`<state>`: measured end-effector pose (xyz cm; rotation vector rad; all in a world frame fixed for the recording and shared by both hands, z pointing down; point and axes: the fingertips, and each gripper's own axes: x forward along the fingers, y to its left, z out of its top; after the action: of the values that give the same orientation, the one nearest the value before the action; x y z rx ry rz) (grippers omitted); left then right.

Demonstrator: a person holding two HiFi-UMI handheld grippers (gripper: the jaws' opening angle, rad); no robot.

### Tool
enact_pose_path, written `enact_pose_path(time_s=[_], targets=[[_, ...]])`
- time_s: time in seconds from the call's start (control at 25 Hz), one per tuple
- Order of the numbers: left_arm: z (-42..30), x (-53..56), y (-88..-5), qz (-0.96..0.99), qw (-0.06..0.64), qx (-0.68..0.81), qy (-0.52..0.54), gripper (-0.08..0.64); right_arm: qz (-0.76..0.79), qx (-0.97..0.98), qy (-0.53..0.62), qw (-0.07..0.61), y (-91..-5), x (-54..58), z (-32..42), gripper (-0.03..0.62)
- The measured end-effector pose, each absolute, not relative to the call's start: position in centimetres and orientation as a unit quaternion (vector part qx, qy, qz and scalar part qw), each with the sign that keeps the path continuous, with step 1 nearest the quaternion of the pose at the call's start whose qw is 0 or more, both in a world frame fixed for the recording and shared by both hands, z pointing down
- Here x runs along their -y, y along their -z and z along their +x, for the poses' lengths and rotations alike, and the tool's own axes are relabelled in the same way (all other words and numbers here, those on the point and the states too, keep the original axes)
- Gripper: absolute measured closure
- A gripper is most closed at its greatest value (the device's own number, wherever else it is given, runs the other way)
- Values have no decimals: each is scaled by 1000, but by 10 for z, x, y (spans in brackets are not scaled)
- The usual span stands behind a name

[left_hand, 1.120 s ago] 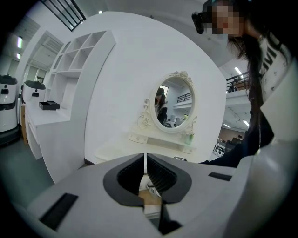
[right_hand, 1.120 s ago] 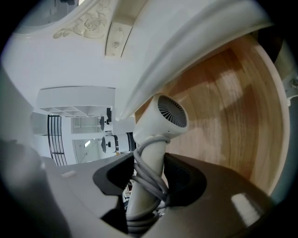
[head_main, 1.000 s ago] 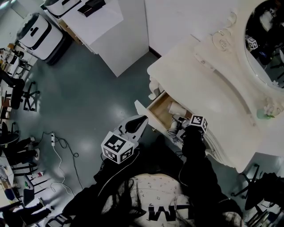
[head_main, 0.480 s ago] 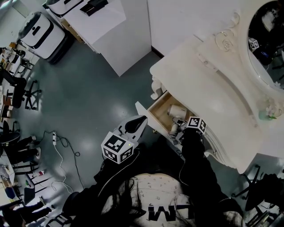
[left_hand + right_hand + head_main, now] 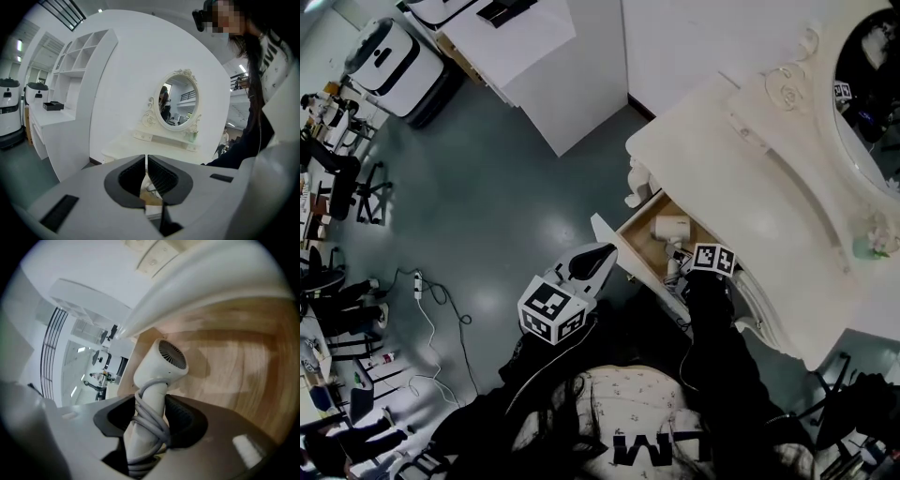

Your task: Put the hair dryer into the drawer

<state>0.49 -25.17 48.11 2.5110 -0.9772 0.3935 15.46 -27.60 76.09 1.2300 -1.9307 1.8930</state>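
Observation:
The white hair dryer lies head-first inside the open wooden drawer of the cream dressing table. My right gripper is shut on its handle. In the right gripper view the cord-wrapped handle sits between the jaws of the right gripper, and the hair dryer has its vented head just above the drawer's wooden bottom. My left gripper hangs beside the drawer's front, over the floor. The left gripper is shut, with nothing held.
An oval mirror stands at the back of the table top, with a small green thing beside it. A white cabinet stands across the grey floor. Cables and office chairs lie to the left.
My right gripper has rolled and sunk slightly, carrying the hair dryer lower into the drawer. The left gripper has stayed where it was.

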Motion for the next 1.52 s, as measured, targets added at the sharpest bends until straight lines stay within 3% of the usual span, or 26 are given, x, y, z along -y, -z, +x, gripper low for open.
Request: enact_pose_path(time_s=[0.12,0.32,0.92,1.2,1.52], targets=[[0,251,-483,898,207,359,-145,558,405,691,-581,147,-764,283,153,382],[-11,251,-488,891,209,373,-150,560,407,705,-558,160,-774,288,149,382],[-27,250,-491,885,213,385,-151,560,437,696,-472,319,-810,274,155,360],[-26,247,-487,891,209,376,-143,558,452,711,-456,287,-775,283,157,347],[-29,239,-476,903,199,358,-129,560,461,752,-430,195,-699,284,143,347]])
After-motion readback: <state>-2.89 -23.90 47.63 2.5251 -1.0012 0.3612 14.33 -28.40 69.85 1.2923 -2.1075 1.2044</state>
